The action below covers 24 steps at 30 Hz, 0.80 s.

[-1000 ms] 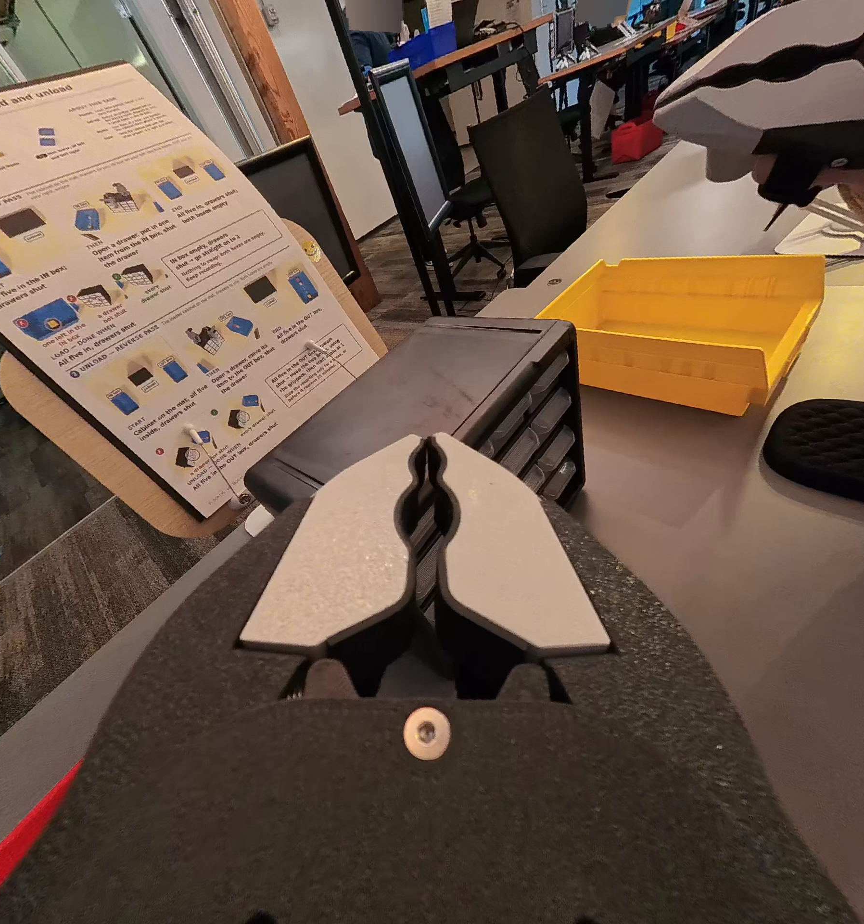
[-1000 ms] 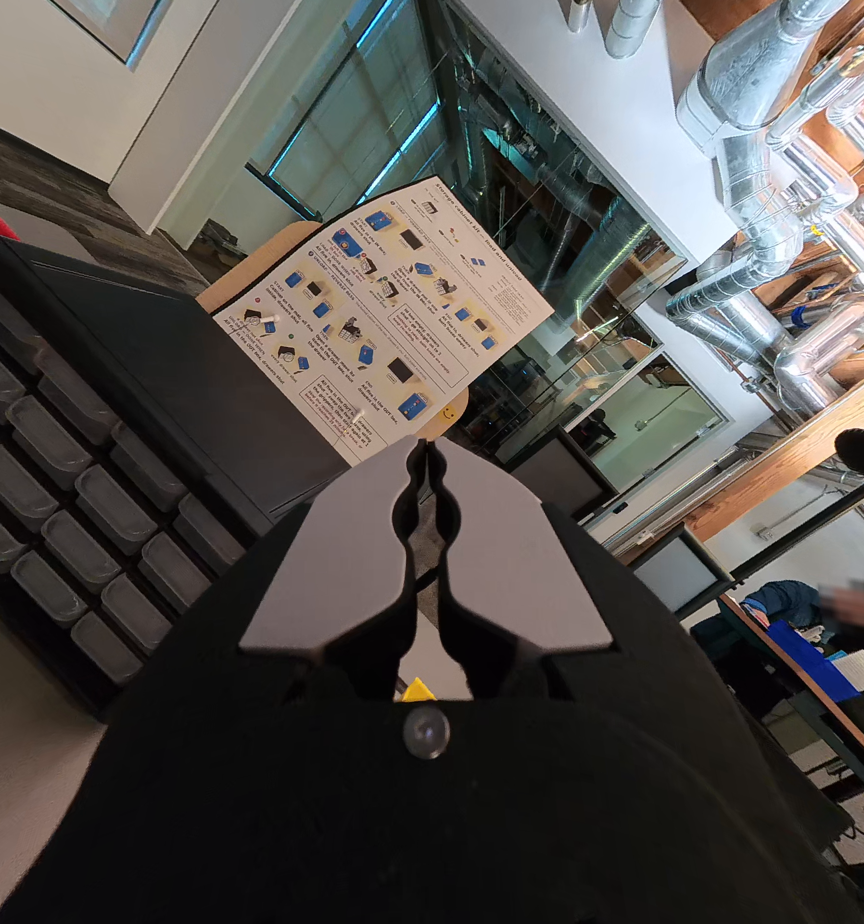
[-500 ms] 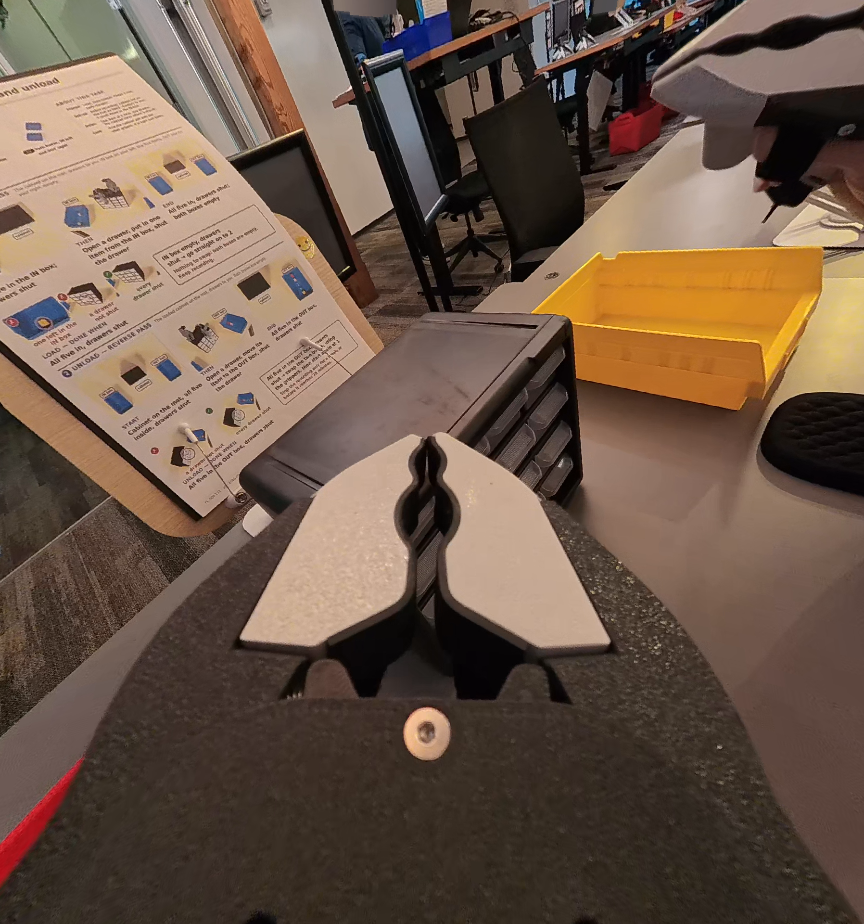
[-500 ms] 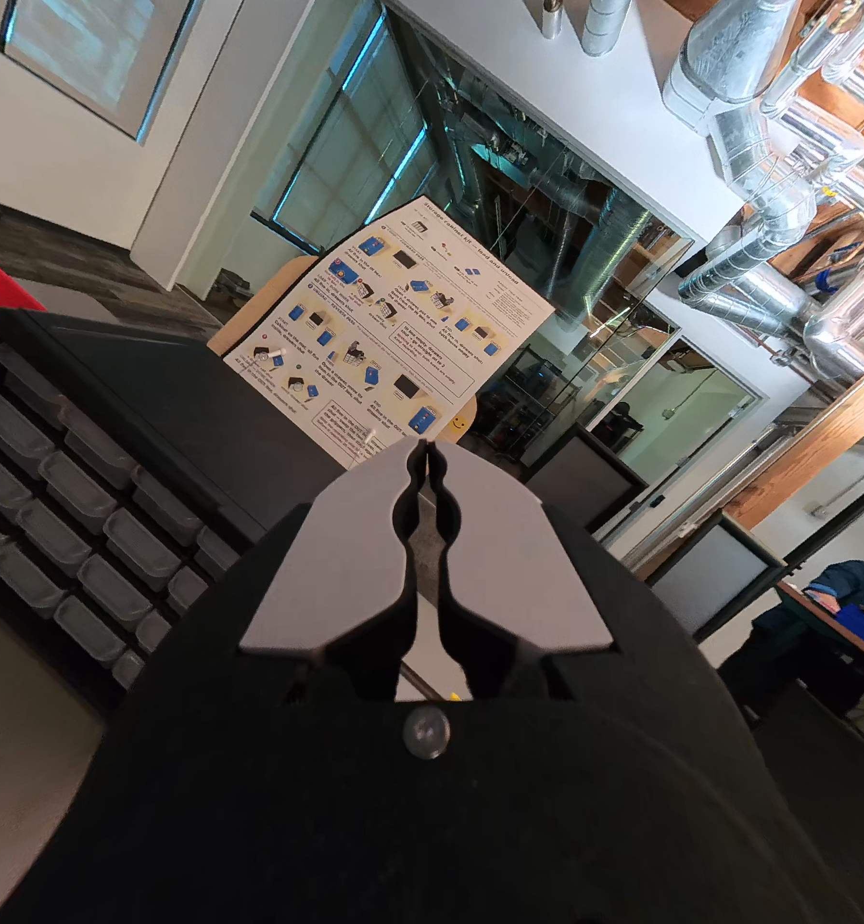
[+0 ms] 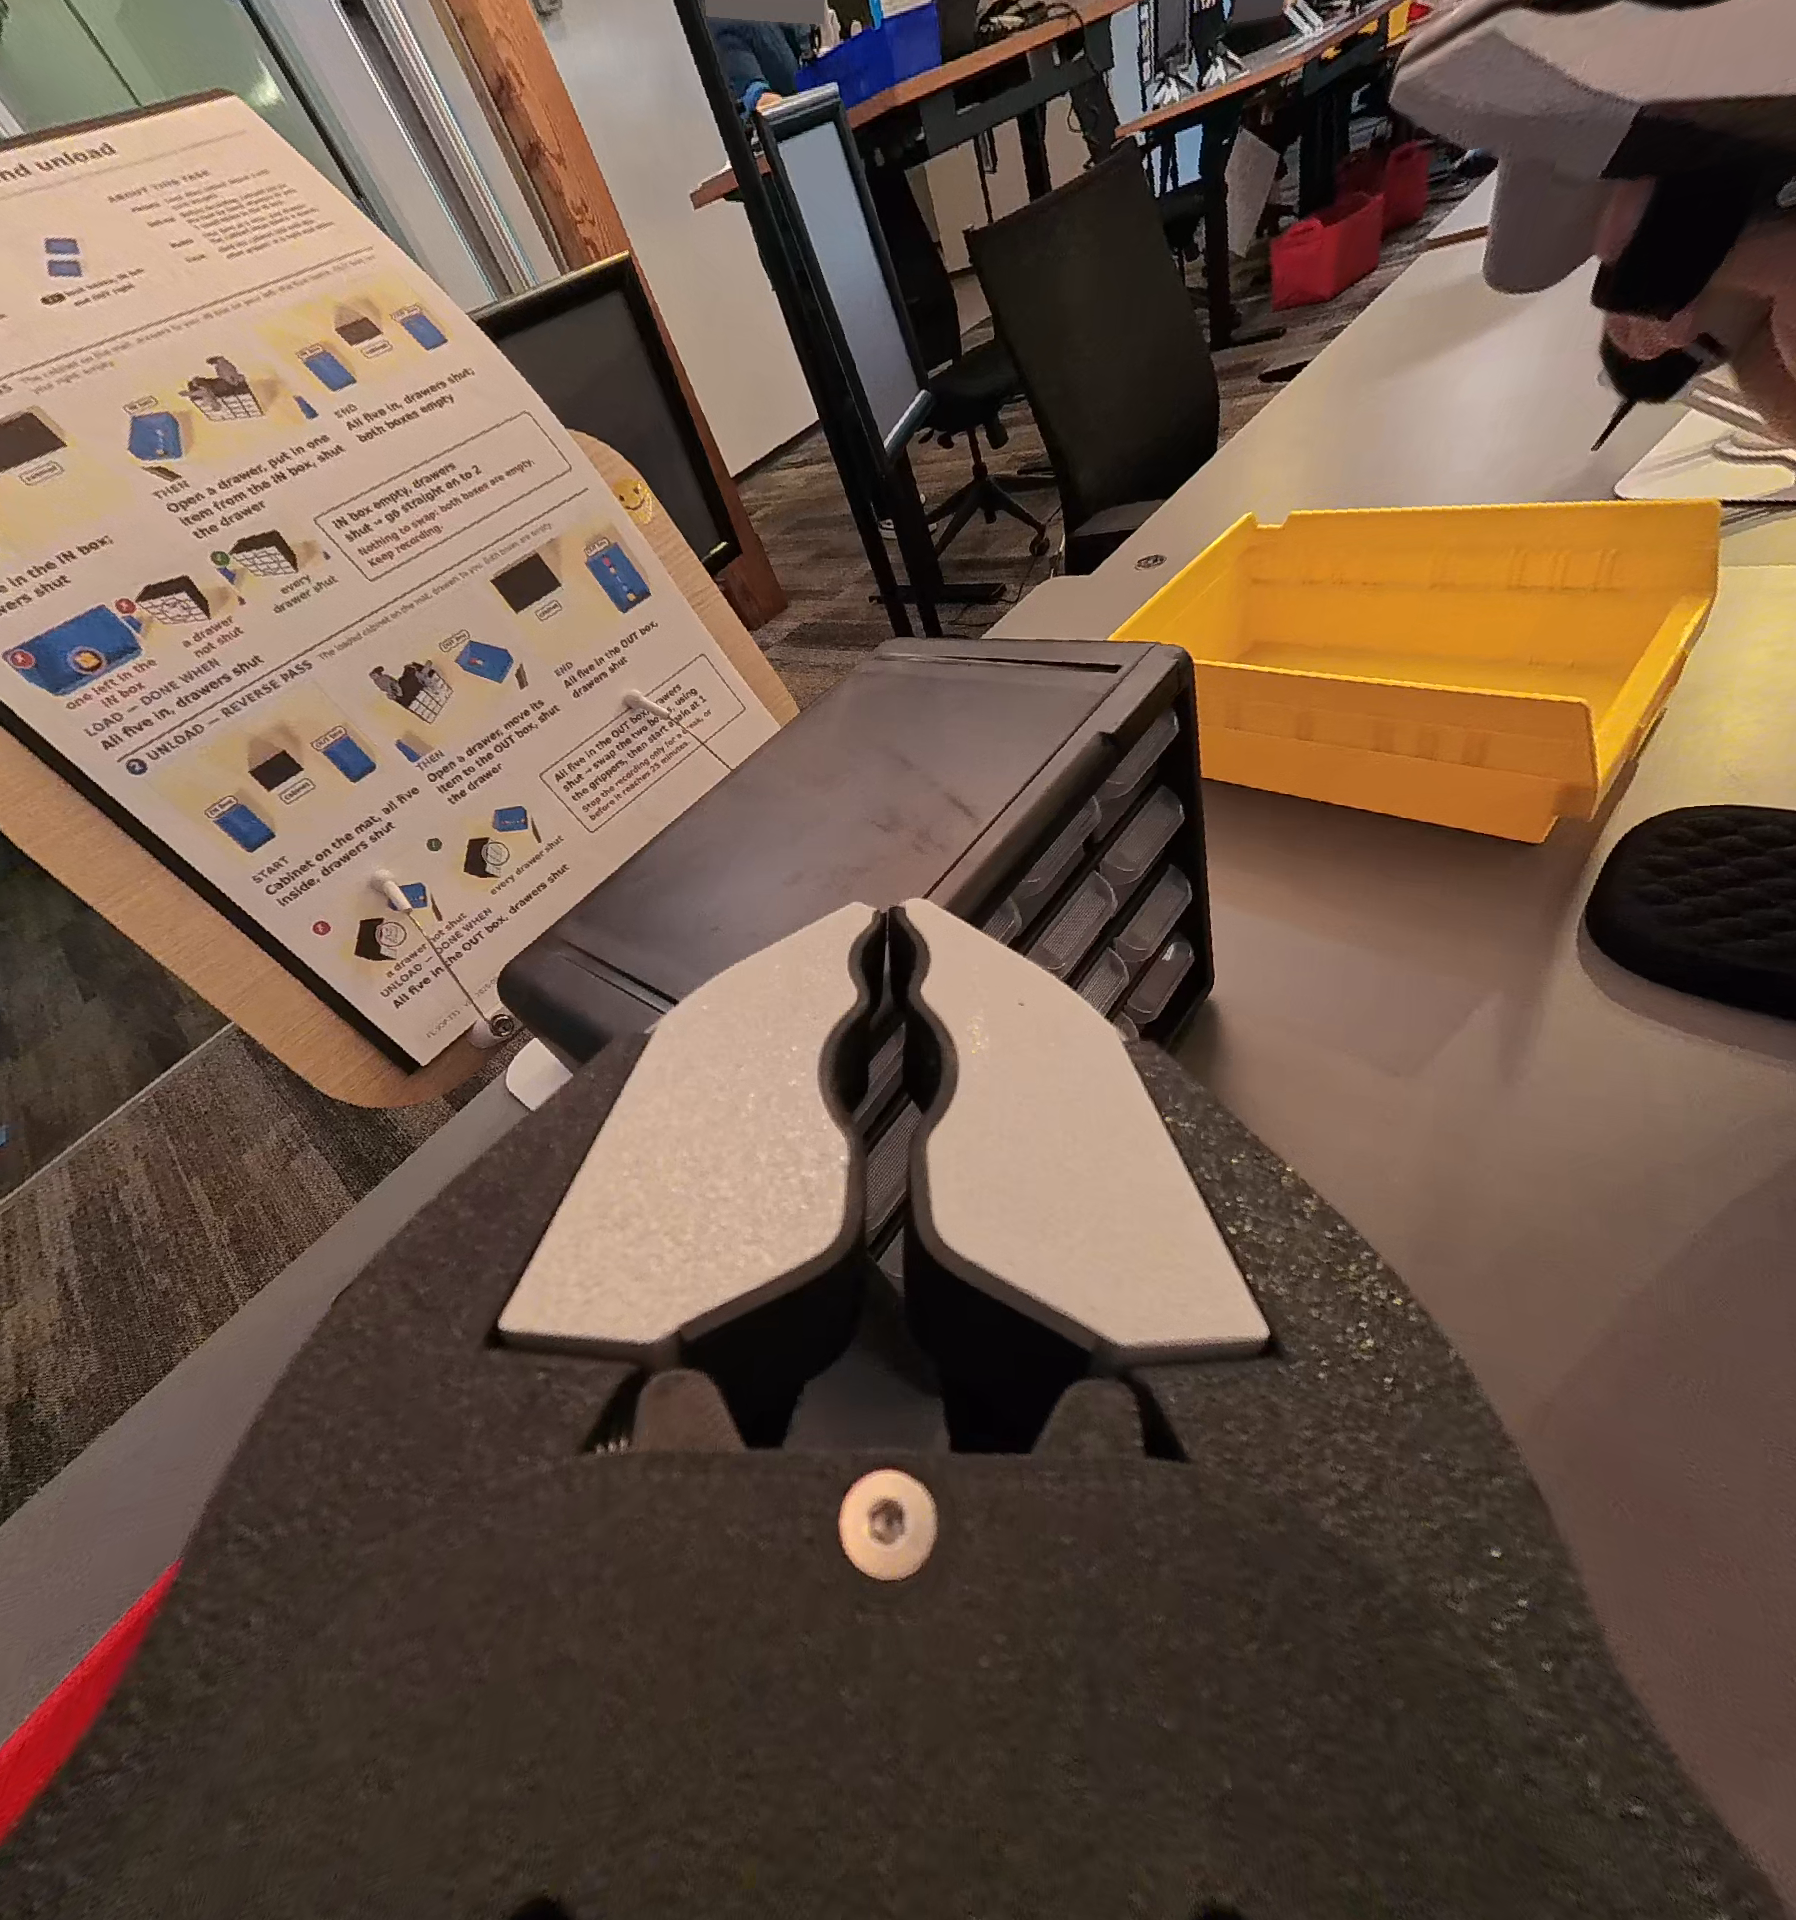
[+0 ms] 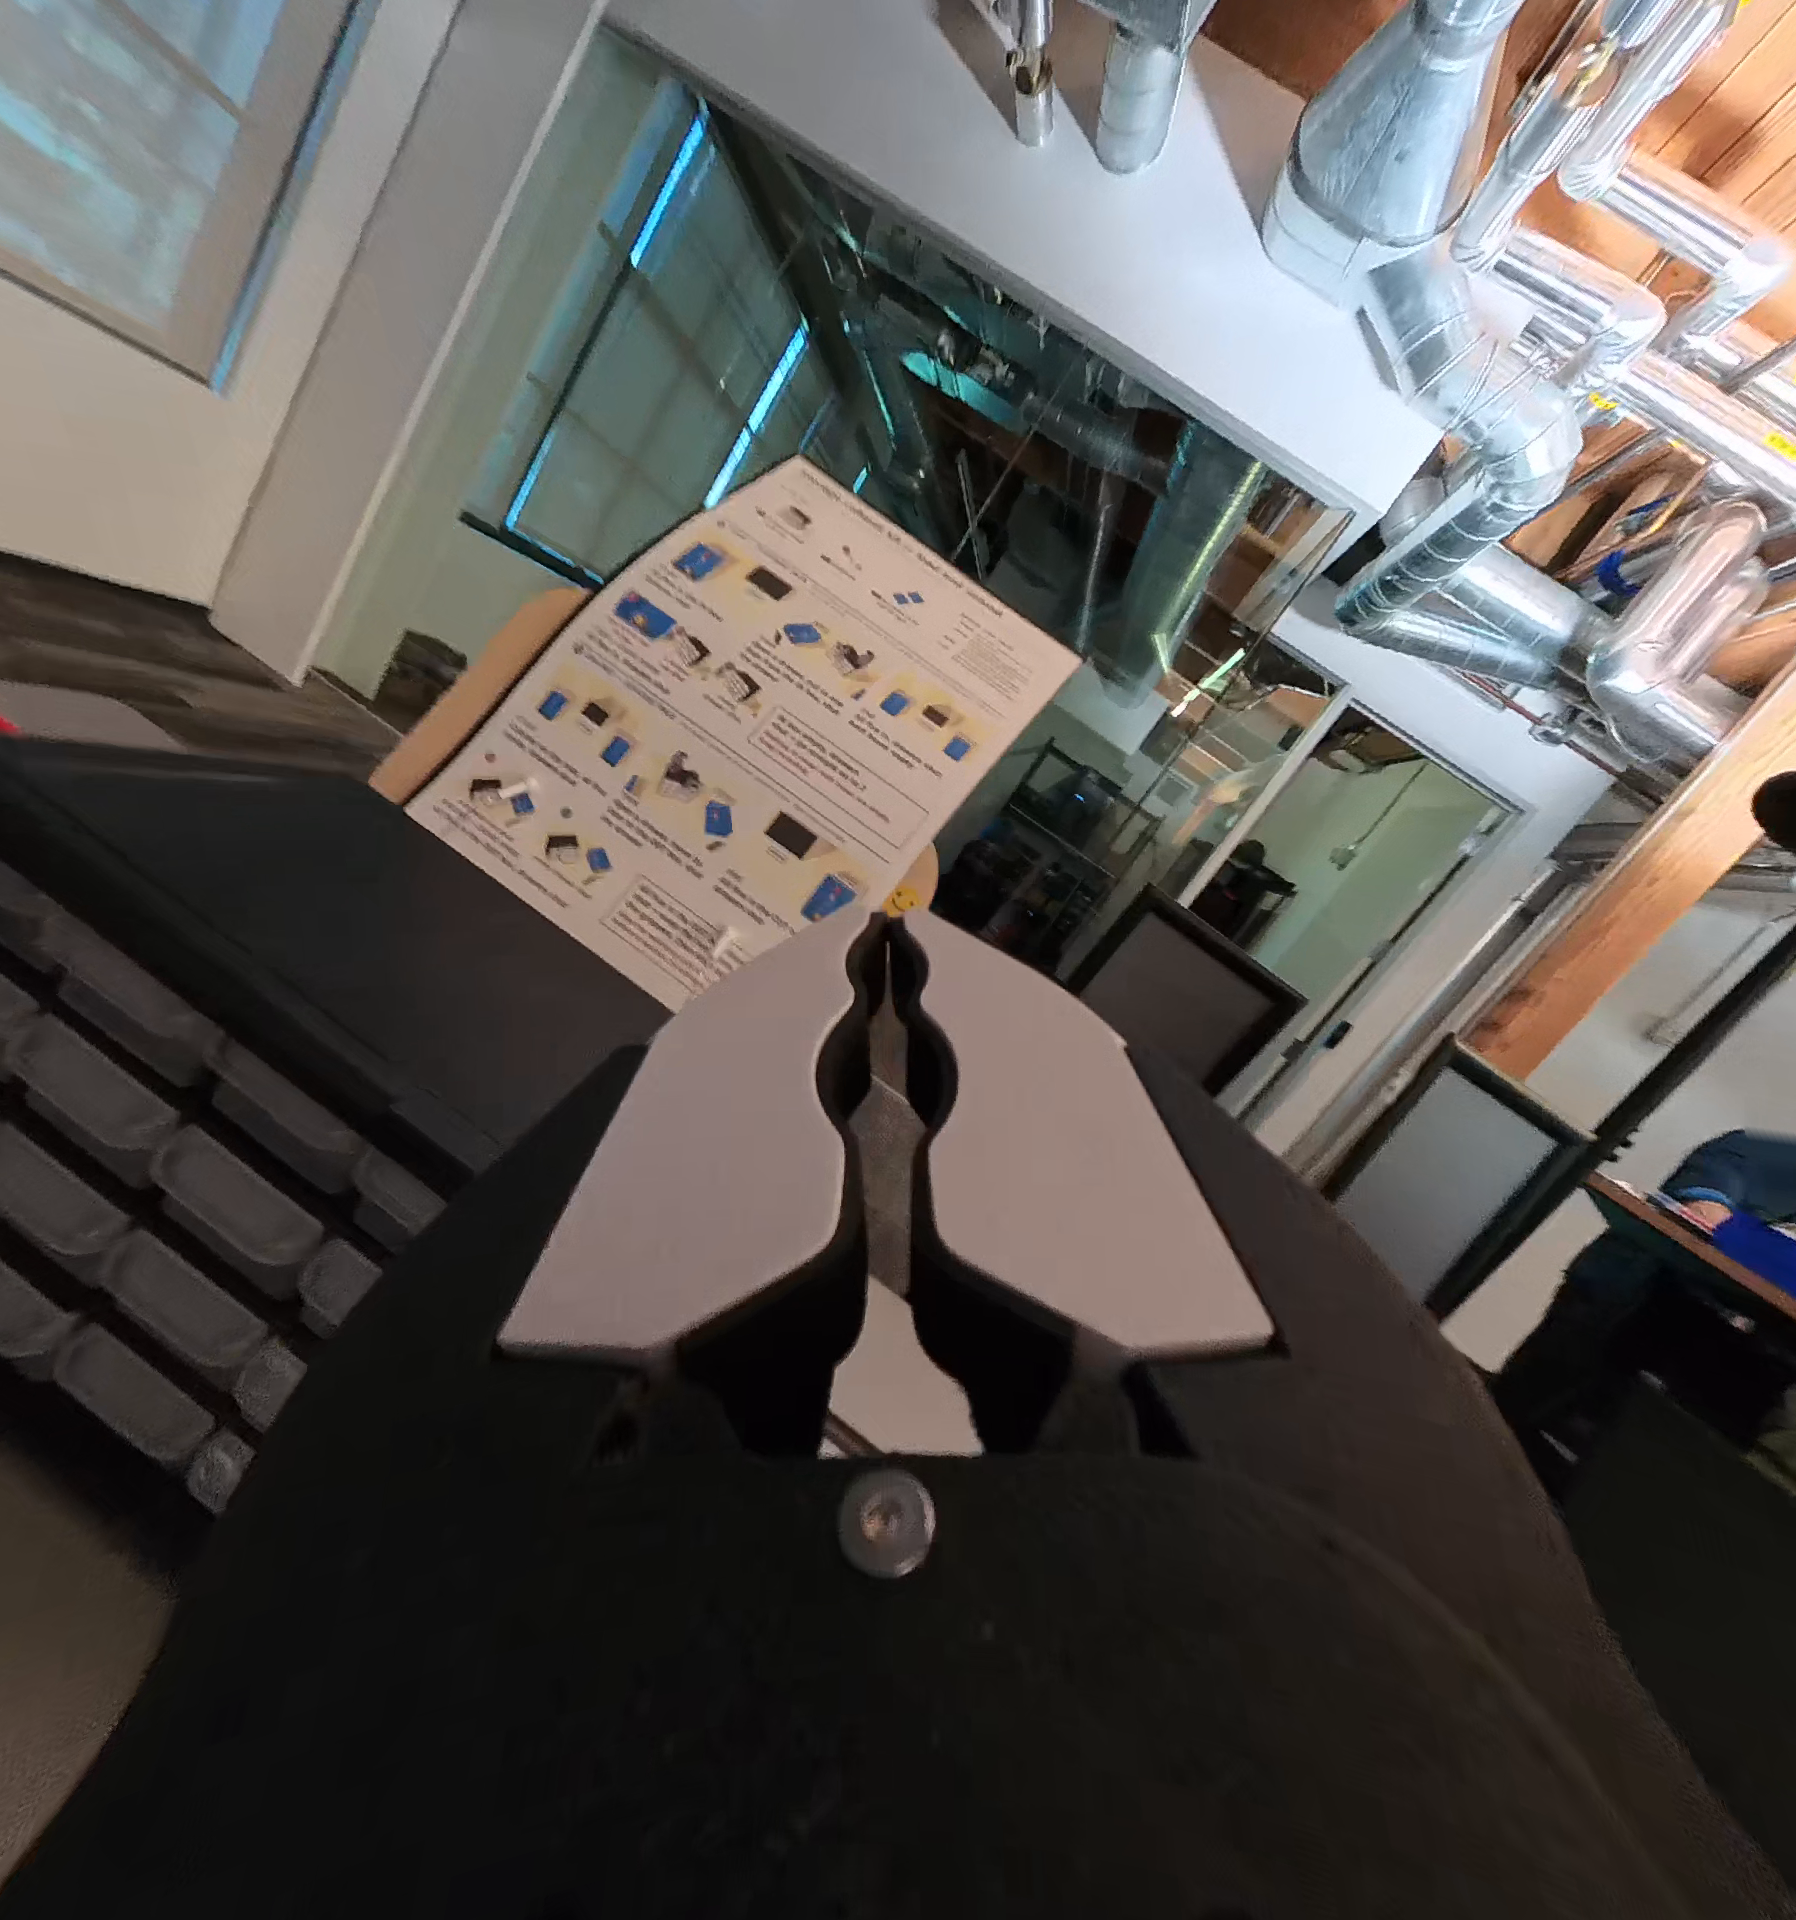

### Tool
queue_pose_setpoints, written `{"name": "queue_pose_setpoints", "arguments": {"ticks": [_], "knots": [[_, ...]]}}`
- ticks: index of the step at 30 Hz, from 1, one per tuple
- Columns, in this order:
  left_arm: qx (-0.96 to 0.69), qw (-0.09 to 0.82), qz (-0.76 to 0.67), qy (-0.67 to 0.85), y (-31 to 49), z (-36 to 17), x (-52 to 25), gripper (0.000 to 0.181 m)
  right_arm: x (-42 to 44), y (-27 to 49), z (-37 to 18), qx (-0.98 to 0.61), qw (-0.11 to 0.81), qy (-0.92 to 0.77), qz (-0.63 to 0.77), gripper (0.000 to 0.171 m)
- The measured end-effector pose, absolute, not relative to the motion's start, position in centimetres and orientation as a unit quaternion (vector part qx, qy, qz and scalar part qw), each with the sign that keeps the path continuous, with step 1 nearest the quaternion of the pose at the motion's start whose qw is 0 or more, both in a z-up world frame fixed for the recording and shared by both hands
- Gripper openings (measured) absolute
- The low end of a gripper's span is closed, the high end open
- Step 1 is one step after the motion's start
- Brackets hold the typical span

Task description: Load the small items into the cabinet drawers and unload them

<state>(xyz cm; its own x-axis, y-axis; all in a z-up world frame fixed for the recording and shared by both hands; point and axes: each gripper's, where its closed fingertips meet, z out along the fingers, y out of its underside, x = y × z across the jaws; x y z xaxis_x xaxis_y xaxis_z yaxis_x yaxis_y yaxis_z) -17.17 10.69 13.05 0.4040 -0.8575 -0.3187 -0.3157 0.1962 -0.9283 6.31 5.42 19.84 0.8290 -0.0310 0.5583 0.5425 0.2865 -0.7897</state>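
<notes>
Claws (image 5: 889, 914) closed; yellow bin (image 5: 1434, 665) left-view only

1. The cabinet (image 5: 873, 790) is a black plastic box that stands upright on the grey surface (image 5: 1496, 1195), its flat top bare and faintly scuffed.
2. Its front face carries rows of small translucent grey drawers (image 6: 135, 1174), stacked in several tiers; every one that shows sits flush, pushed in.
3. In the left wrist view the drawer front faces right, toward the black textured mat (image 5: 1735, 914).
4. The yellow bin (image 5: 1424, 665) lies on the surface just beyond the cabinet's far corner, apart from it; its inside shows only bare yellow floor.
5. No small items show in either view.
</notes>
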Motion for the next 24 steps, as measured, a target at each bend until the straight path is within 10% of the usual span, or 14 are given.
{"name": "queue_pose_setpoints", "arguments": {"ticks": [24], "knots": [[-0.638,0.582,-0.06,0.501,14.6,9.4,-17.9,0.008,6.3,6.5,18.5,-0.585,0.747,-0.251,-0.192,0.001]]}}
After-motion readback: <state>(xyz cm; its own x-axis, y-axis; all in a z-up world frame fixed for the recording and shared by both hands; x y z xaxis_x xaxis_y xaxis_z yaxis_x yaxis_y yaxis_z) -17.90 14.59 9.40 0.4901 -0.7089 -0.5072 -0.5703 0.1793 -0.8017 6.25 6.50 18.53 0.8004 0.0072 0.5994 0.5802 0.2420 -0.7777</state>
